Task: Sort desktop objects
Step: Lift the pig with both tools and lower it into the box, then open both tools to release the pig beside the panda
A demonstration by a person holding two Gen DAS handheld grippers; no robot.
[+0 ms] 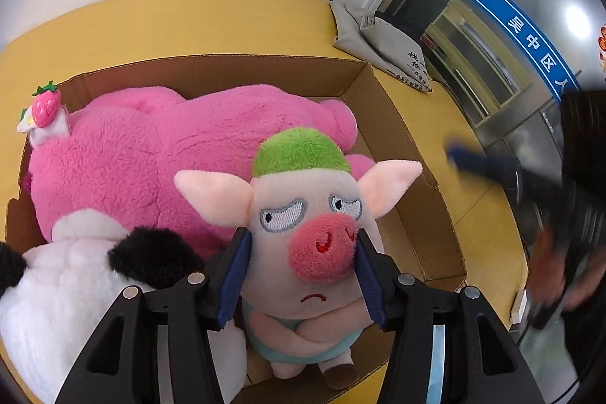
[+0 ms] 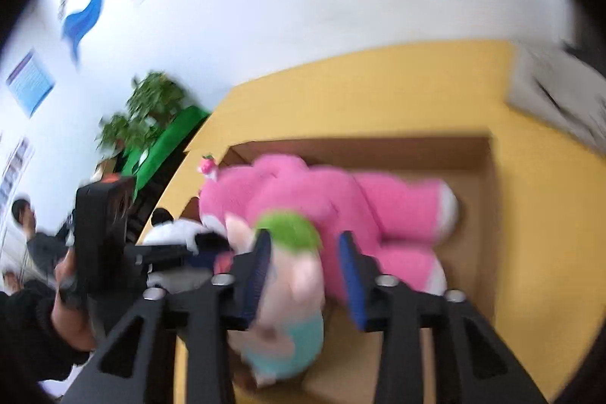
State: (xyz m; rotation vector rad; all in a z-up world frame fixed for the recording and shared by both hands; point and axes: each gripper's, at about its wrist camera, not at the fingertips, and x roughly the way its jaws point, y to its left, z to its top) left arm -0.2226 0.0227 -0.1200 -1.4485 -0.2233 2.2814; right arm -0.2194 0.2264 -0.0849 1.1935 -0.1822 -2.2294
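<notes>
Brown cardboard makes the box (image 1: pixel 413 146) that sits on the yellow table (image 1: pixel 189 25). A big pink plush bear (image 1: pixel 170 146) lies inside it and fills most of the far part. It has a little strawberry (image 1: pixel 46 103) on its ear. A white and black panda plush (image 1: pixel 57 290) is squeezed in at the near left corner, just beside the bear. A grey cloth bag (image 1: pixel 378 36) lies on the table behind the box, next to a glass door with a blue stripe. Far off by the white wall are a green plant (image 2: pixel 151 105) and a person sitting.

The pig plush (image 1: pixel 310 233), with its green hair and blue shorts, stands upright in the near part of the box, right in front of the bear. The left gripper (image 1: pixel 303 267) has its blue pads (image 1: pixel 236 275) pressed on both sides of the pig's head, pinching it.

The right gripper (image 2: pixel 306 271) is blurry. In its own view its fingers are spread apart over the pig and the bear, and nothing is pinched between them. From the left view it shows only as a dark smear off to the right of the box.
</notes>
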